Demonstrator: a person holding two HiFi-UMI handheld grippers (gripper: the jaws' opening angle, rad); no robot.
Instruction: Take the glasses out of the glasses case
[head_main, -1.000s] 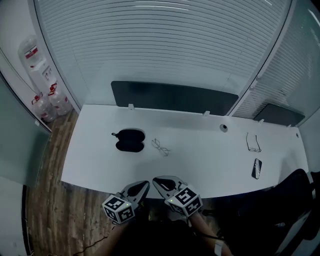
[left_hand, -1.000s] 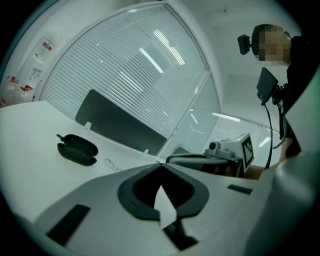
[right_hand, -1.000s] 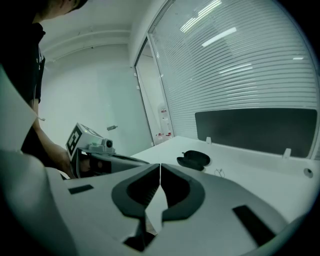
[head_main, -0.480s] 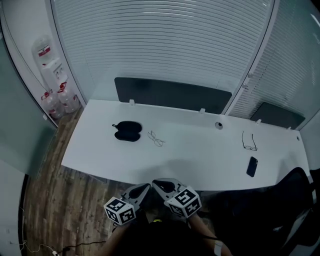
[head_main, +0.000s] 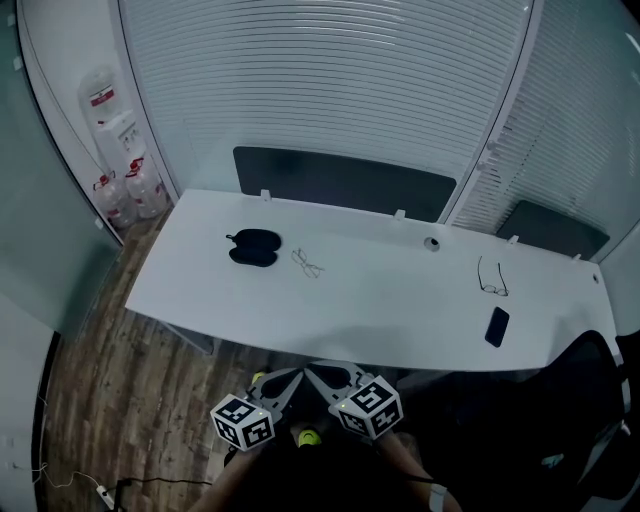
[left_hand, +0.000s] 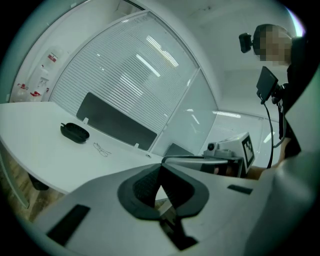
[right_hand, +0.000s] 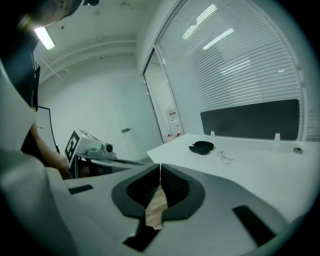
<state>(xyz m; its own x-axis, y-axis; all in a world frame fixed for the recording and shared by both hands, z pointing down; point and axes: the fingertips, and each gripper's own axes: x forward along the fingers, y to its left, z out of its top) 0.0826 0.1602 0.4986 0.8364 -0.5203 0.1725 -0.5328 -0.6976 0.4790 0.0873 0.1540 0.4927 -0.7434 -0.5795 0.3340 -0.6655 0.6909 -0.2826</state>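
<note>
A black glasses case (head_main: 253, 247) lies on the white desk (head_main: 380, 300) toward its far left, also seen as the glasses case (left_hand: 75, 132) and the case (right_hand: 202, 146) in the gripper views. Thin wire glasses (head_main: 307, 263) rest on the desk just right of it, outside the case. Both grippers hang low in front of the desk, well short of its near edge. The left gripper (head_main: 288, 380) has its jaws together with nothing between them. The right gripper (head_main: 318, 375) is likewise shut and empty.
A second pair of glasses (head_main: 490, 277) and a black phone (head_main: 496, 326) lie at the desk's right end. A dark screen panel (head_main: 340, 183) stands behind the desk. Water bottles (head_main: 125, 190) sit on the wood floor at far left. A black chair (head_main: 590, 400) is at right.
The desk has shrunk and slid farther up the head view: I have backed away from it with both grippers. Their jaws stay shut.
</note>
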